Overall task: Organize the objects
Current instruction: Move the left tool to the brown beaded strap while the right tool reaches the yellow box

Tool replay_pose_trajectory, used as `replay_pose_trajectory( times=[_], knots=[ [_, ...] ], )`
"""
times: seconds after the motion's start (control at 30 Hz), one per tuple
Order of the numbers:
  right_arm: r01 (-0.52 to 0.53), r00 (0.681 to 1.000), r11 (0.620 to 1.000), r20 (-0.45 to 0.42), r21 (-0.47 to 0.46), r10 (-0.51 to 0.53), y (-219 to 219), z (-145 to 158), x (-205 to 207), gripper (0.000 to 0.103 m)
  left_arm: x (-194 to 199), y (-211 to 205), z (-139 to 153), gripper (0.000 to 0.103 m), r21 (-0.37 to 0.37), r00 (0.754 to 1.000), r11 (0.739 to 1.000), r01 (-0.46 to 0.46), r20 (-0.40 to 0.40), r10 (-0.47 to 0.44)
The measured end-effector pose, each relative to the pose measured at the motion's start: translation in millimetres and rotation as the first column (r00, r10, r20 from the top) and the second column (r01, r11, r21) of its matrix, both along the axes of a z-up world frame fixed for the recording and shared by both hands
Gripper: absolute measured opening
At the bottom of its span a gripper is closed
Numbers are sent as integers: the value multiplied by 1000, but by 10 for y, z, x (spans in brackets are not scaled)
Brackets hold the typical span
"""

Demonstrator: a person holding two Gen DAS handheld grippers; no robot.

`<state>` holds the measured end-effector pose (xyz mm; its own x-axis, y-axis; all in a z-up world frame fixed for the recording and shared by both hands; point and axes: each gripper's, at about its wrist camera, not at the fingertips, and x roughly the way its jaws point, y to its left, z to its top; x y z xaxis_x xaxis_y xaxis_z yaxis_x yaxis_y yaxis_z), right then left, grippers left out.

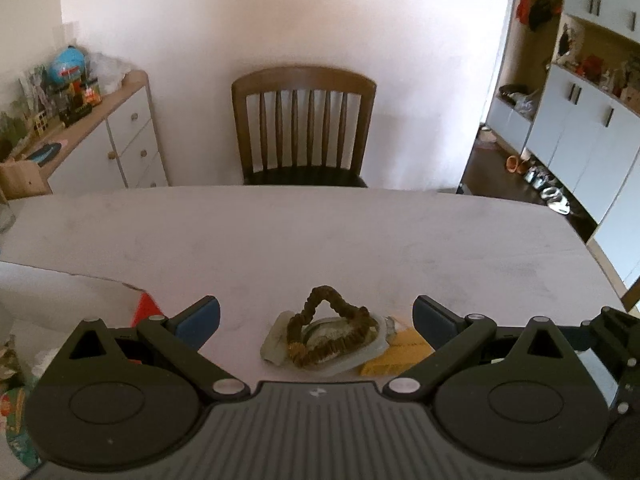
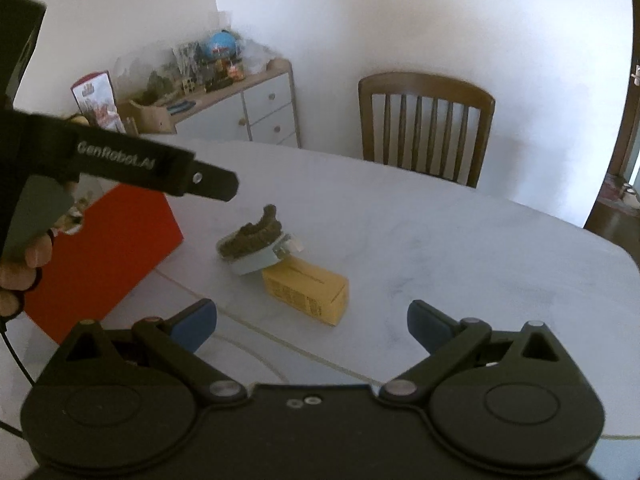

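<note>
A brown scrunchie [image 1: 326,326] lies on a clear sealed pack [image 1: 340,354], which leans on a yellow box [image 1: 394,354] on the white table [image 1: 320,236]. My left gripper [image 1: 316,320] is open and empty, its jaws wide apart just above and either side of the pile. In the right wrist view the scrunchie [image 2: 254,236], the pack [image 2: 256,262] and the yellow box [image 2: 306,290] sit just ahead. My right gripper [image 2: 312,326] is open and empty, a little short of the box. The left gripper's body [image 2: 132,160] shows at upper left.
A red box [image 2: 104,256] stands on the table left of the pile. A wooden chair [image 1: 304,124] stands at the table's far side. A sideboard [image 1: 100,128] with clutter is at back left. Cupboards [image 1: 580,120] line the right wall.
</note>
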<state>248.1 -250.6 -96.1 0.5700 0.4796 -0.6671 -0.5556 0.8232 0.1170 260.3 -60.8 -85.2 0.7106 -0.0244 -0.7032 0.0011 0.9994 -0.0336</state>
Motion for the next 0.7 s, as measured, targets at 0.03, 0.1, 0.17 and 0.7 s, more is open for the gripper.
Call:
replay_pose_trajectory(
  times=[0.03,0.1,0.17,0.7],
  knots=[
    [-5,1000,1000,-4,-4,5,24,-36,38,101,59,-6,-30,103,3,1000,1000,-3,-9,3],
    [-14,1000,1000,-5,-14,14,76,-100,108,101,167,-20,-73,103,13,1000,1000,-13,-23,13],
    [-24,1000,999,-9,-24,24,134,-158,175,100,287,-33,-102,103,18,999,1000,-18,-43,18],
    [-155,988,984,13,-89,157,502,-483,508,97,910,71,-432,102,40,940,992,-118,-316,125]
  ],
)
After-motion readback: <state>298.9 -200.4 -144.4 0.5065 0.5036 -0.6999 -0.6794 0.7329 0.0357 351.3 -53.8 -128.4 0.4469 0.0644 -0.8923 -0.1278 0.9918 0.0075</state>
